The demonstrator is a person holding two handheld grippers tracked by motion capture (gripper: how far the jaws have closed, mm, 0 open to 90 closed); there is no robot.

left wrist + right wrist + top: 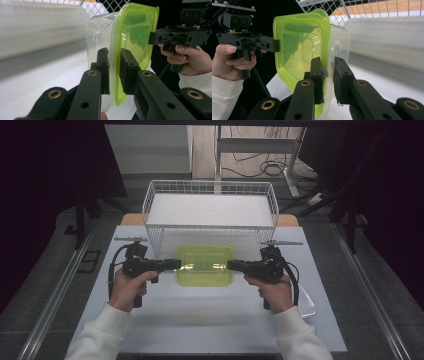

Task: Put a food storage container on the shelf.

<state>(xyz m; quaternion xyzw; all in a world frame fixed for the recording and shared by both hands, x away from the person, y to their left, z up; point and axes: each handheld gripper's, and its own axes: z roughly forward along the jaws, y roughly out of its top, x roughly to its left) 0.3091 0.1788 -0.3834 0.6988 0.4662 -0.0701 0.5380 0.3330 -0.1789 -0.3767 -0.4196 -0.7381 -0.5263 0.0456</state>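
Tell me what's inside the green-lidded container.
Through the clear walls of the container and its green lid, nothing shows inside; it looks empty. Each gripper's jaws cover a strip at the rim.

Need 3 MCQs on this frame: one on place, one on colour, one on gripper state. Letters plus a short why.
1. Where is the food container?
A. inside the wire basket
B. between the two grippers, in front of the wire basket
C. on the floor

2. What colour is the container's lid?
A. red
B. blue
C. yellow-green

3. How does the left gripper stand?
A. shut on the container's rim
B. wide open, nothing between the jaws
C. lying on the table

Answers:
1 B: the high view shows it between the left gripper and the right gripper.
2 C: both gripper views show a yellow-green lid on a clear tub.
3 A: its jaws clamp the rim.
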